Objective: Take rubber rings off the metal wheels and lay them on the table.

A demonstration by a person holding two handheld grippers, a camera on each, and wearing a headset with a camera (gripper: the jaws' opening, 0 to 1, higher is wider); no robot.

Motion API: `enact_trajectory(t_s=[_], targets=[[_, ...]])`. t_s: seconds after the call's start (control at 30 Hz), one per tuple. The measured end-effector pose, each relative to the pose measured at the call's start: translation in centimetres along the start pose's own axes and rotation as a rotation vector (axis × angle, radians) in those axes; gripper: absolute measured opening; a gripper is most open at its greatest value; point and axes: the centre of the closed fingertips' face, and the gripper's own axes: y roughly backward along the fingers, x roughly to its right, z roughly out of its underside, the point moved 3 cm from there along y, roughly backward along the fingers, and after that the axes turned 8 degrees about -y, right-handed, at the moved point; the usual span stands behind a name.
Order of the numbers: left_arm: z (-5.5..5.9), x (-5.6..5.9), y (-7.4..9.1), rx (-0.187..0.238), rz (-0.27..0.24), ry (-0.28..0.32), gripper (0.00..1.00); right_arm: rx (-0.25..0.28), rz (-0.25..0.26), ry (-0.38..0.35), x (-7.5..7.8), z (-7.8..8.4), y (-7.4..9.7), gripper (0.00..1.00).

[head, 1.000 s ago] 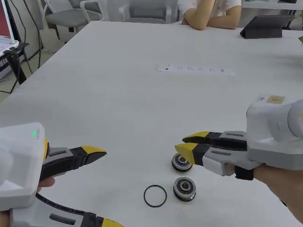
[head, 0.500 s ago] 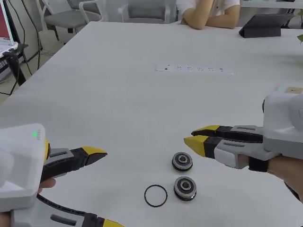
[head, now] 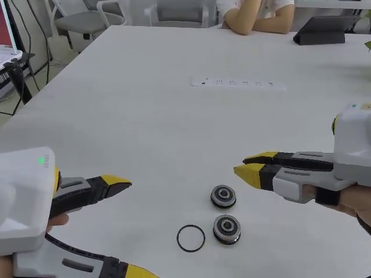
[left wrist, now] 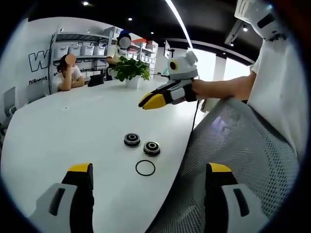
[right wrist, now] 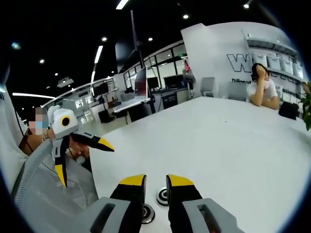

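Jaws spread wide and empty on the left gripper (head: 128, 229). The right gripper (head: 250, 164) is barely parted, holding nothing, tips up beside the farther round metal wheel (head: 223, 196). The nearer round metal wheel (head: 226, 228) sits just behind it, and a thin black rubber ring (head: 191, 238) lies flat alongside on the white table (head: 174, 127).

Metal wheels, two, dark-rimmed, lying flat: farther wheel (head: 223, 196); nearer wheel (head: 226, 228); rubber ring (head: 178, 238), black, loose, flat, just beside nearer wheel.
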Motion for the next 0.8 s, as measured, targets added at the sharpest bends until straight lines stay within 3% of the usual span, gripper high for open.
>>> enact_trajectory(t_s=[0.13,0.57,0.8], targets=[[-0.3,-0.1,0.1,-0.007,0.005,-0.011,0.95,-0.018,-0.008,0.014,0.2,0.4,0.2,0.15],[-3.0,0.0,0.0,0.005,0.051,-0.081,0.95,-0.081,-0.039,-0.001,1.2,2.5,0.6,0.15],[-4.9,-0.2,-0.3,0.041,0.066,-0.106,0.95,-0.112,-0.067,-0.007,1.1,3.3,0.4,0.16]])
